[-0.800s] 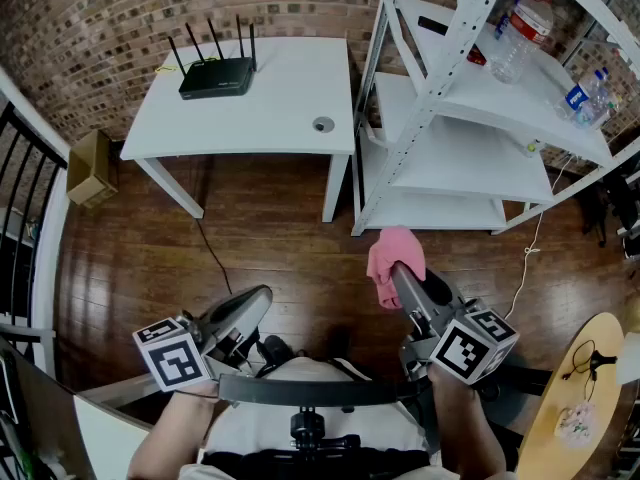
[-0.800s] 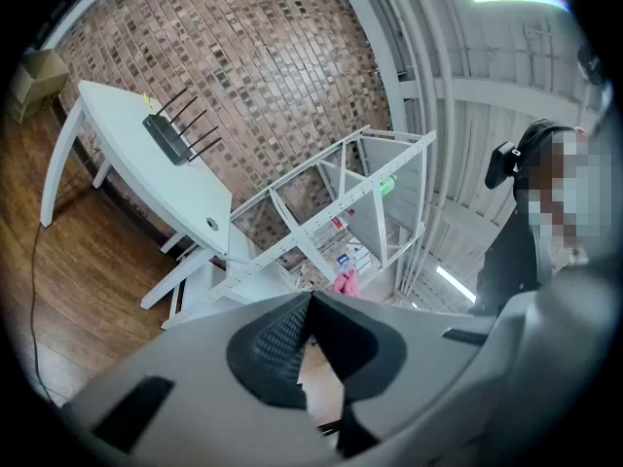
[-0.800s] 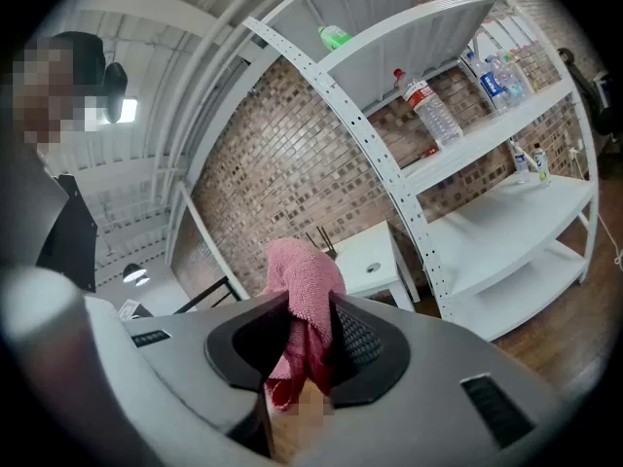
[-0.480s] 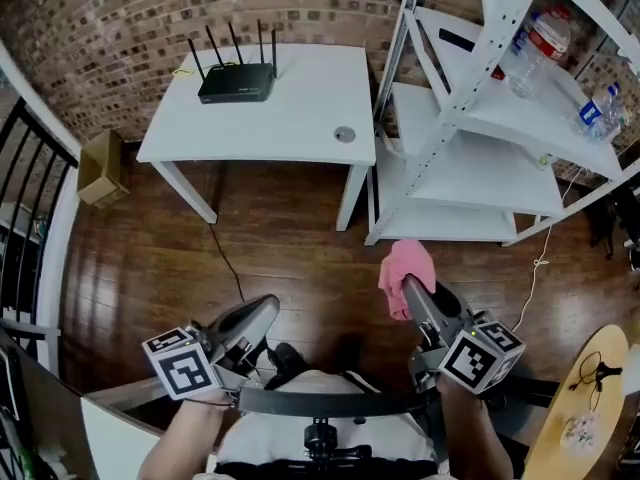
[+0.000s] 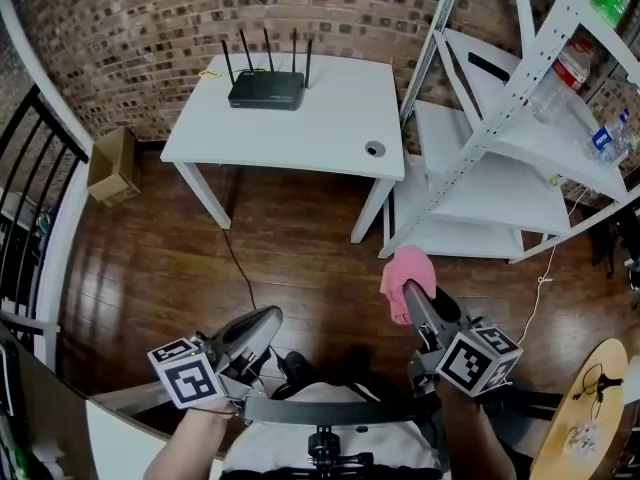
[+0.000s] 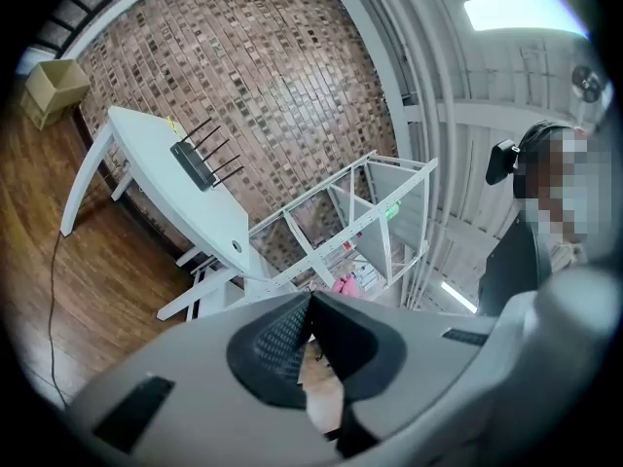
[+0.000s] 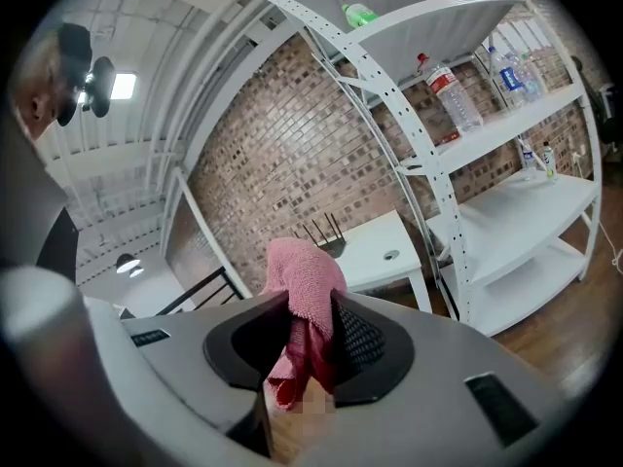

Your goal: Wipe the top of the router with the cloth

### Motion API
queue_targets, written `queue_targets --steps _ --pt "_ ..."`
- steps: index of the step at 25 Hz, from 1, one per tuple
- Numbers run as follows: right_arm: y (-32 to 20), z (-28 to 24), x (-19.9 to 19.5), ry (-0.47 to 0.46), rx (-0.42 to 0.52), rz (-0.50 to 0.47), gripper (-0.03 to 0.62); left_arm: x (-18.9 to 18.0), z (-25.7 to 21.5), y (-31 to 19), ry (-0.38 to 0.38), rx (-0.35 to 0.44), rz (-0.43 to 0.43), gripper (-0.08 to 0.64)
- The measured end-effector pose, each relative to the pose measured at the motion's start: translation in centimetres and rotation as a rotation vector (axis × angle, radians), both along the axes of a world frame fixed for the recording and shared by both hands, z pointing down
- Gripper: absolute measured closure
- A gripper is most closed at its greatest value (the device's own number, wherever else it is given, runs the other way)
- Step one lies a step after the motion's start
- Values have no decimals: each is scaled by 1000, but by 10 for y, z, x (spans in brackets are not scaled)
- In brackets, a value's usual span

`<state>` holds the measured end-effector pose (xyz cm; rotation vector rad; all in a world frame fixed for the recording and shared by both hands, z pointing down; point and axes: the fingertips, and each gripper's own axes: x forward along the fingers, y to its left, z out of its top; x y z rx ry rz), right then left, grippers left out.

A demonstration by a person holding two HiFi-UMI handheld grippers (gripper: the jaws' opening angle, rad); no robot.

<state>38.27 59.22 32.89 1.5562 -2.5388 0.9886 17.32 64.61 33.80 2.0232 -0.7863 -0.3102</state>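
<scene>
A black router [image 5: 266,88] with several upright antennas sits at the back of a white table [image 5: 310,128]; the left gripper view also shows the router [image 6: 195,168], and its antennas [image 7: 321,232] peek out behind the cloth in the right gripper view. My right gripper [image 5: 409,293] is shut on a pink cloth [image 5: 403,274], held low over the wooden floor, well short of the table. The cloth [image 7: 304,305] bunches out of the jaws. My left gripper [image 5: 268,318] is shut with nothing in it, low at the left.
A white metal shelf rack [image 5: 500,138] with plastic bottles [image 5: 610,140] stands right of the table. A cardboard box [image 5: 112,164] sits on the floor at left beside a black railing [image 5: 30,198]. A cable [image 5: 232,258] trails across the floor. A round wooden table [image 5: 590,408] is at lower right.
The view has shifted so the table and router sit further right and lower in frame. Both grippers keep their pose, the cloth still gripped in the right one.
</scene>
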Motion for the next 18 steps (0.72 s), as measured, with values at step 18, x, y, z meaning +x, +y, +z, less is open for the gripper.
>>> queue_targets --steps 18 --pt "-81 11 -78 30 48 -93 457 -57 20 -38 -27 -43 -83 532"
